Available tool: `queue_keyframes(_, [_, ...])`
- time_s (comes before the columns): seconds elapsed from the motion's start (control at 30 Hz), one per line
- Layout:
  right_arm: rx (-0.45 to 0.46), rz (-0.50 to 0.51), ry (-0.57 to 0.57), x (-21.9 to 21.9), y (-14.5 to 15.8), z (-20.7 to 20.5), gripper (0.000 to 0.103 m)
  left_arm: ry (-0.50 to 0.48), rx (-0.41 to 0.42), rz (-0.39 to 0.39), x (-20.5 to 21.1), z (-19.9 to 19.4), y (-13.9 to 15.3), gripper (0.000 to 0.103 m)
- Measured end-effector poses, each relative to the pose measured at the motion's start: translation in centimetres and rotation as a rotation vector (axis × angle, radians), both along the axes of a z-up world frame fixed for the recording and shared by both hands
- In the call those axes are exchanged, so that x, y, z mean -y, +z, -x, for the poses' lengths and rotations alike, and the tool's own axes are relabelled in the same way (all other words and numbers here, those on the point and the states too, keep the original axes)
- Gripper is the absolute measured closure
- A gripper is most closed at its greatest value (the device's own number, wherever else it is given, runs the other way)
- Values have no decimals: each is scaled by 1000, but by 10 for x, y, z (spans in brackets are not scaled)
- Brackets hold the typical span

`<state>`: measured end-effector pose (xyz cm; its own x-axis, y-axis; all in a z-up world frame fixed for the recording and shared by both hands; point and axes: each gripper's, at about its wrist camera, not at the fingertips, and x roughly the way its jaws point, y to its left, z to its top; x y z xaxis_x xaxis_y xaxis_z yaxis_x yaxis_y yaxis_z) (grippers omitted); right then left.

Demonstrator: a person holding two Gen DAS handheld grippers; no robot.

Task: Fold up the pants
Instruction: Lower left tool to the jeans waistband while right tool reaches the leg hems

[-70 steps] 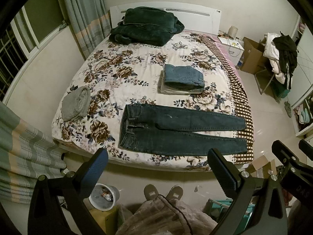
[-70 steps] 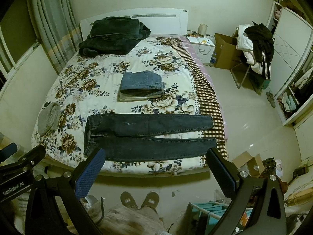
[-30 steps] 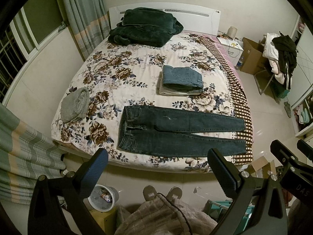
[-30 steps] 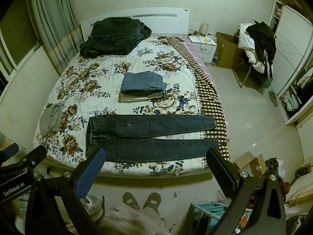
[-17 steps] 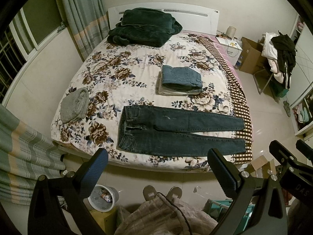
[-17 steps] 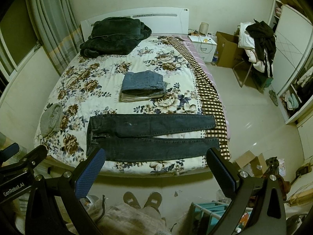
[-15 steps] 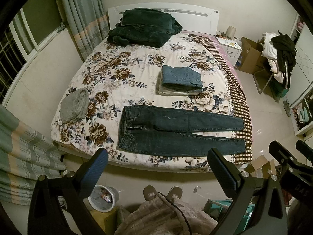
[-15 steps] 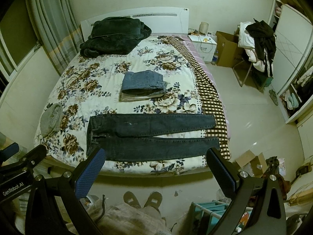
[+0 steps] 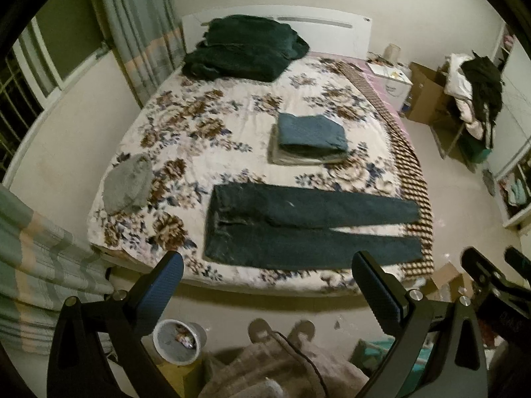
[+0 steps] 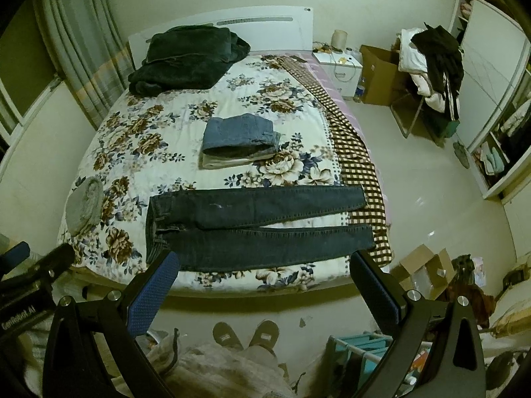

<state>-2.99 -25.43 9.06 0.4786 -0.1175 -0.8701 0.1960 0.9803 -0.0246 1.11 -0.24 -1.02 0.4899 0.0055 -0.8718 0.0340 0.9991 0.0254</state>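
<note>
1. The dark blue denim pants (image 10: 252, 229) lie flat across the near part of the bed with the floral cover (image 10: 159, 122), waistband to the left and the two legs to the right. Nothing is folded yet. The legs lie a little apart, so a fold along the length can come out uneven if they are not brought together first.
2. The leg ends rest on the brown checked blanket (image 10: 361, 172) at the bed's right edge. If they are dragged, I think they can slip off the side or pull the blanket with them.
3. The left gripper (image 9: 267, 285) and the right gripper (image 10: 264, 282) are both wide apart and carry nothing, well back from the bed. A pinch through denim may also catch the cover under it.
4. The folded stack of blue and pale clothes (image 10: 240, 144) lies just behind the pants; a wide swing of a leg can knock it over.
</note>
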Motion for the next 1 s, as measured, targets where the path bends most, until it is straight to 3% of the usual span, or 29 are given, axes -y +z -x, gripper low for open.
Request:
queue_keyframes(0.27, [5,47,-163,5,-41,-46,0,50,20,-33,-30,-76,-35,0])
queue_keyframes(0.43, [-25,21,-263,48,-87,-107,0,138,-76,-40,-47,-149,-90,0])
queue_keyframes(0.6, [-125,-77,-385,111,-168,-183,0,293,-220,-32,-63,-221,-163,0])
queue_keyframes(0.87, [-297,-214,-588,242,-360,-316,0,622,-476,56,-86,-331,-309,0])
queue_keyframes(1.0, [-366,-235,-672,295,-445,-363,0,716,-562,70,-85,-380,-383,0])
